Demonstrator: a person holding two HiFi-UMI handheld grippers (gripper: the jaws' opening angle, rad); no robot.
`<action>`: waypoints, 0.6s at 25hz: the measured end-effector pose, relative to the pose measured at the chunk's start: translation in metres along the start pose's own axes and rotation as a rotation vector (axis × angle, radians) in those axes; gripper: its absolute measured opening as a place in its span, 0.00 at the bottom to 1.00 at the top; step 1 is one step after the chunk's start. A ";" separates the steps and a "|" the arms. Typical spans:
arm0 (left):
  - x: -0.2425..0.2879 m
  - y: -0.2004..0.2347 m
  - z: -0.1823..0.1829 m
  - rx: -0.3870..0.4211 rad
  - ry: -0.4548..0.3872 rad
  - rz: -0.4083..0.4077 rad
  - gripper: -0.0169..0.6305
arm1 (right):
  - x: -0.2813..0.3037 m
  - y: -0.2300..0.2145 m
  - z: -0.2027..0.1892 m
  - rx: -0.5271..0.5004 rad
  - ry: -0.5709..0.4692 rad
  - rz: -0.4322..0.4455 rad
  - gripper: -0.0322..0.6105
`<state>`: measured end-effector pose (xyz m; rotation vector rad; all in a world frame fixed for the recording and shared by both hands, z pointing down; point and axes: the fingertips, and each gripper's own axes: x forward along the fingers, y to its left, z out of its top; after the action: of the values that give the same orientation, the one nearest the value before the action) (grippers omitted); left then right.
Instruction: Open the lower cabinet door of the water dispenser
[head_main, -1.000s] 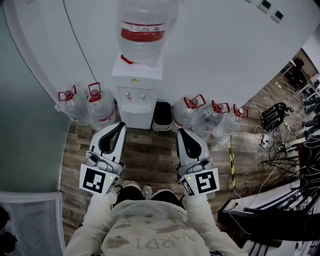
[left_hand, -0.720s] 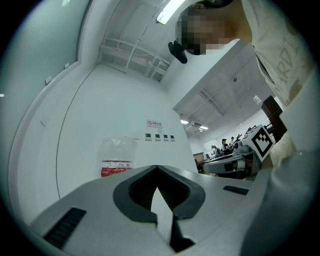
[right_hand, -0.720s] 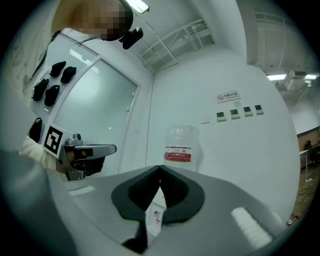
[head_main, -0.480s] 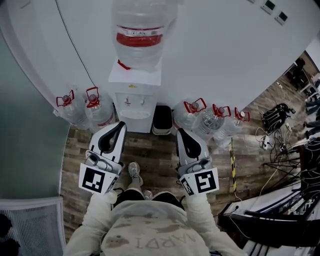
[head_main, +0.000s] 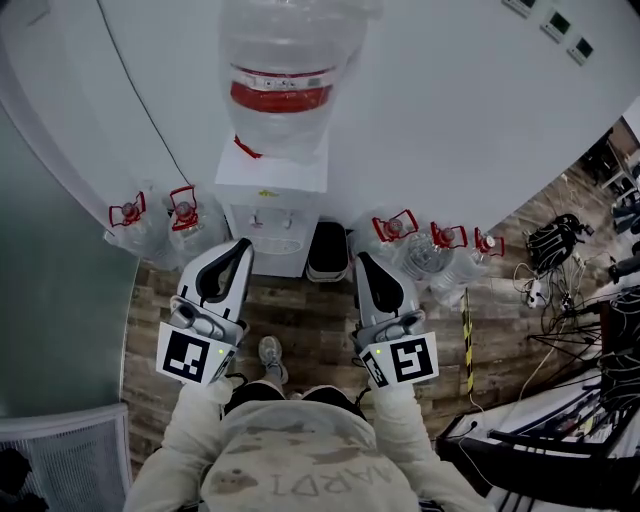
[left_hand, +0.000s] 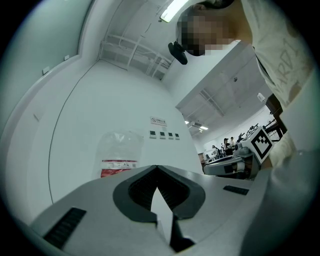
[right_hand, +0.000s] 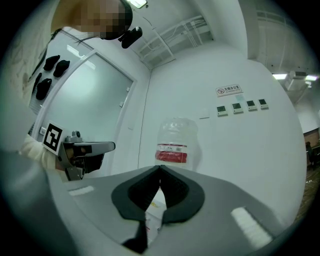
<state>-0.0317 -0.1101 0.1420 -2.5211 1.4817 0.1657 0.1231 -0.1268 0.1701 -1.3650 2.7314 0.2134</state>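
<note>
Starting at nine o'clock in the head view, a glass partition (head_main: 50, 260) borders the wood floor (head_main: 300, 315). Two spare jugs (head_main: 185, 215) with red handles stand against the white wall, at about ten o'clock from the left gripper (head_main: 242, 247). That gripper is held out over the floor with its jaws clenched tip to tip and nothing between them. Its own view shows only the wall and a red-labelled bottle past the closed tips.

At twelve o'clock, between the two grippers and a little beyond them, stands the white water dispenser (head_main: 268, 215). It carries a large inverted bottle (head_main: 280, 80) on top and two taps on its face. The lower cabinet door (head_main: 272, 258) is below the taps, seen so steeply from above that its edges cannot be made out. Neither gripper touches it.

A black bin (head_main: 328, 250) sits just at the dispenser's three o'clock. The right gripper (head_main: 360, 260) is beside it, jaws likewise pressed together and empty. Three further jugs (head_main: 445, 245) line the wall at this gripper's two o'clock, and tangled cables (head_main: 560, 250) lie at three o'clock.
</note>
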 end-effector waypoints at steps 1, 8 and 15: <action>0.005 0.005 -0.003 -0.002 0.005 0.001 0.02 | 0.007 -0.002 -0.002 0.000 0.004 0.003 0.07; 0.029 0.033 -0.030 -0.014 0.050 0.001 0.02 | 0.048 -0.012 -0.029 0.022 0.050 0.016 0.07; 0.046 0.056 -0.065 -0.039 0.105 -0.002 0.02 | 0.077 -0.022 -0.066 0.060 0.116 0.012 0.07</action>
<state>-0.0591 -0.1907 0.1890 -2.5985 1.5279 0.0635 0.0935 -0.2113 0.2229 -1.3883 2.8145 0.0539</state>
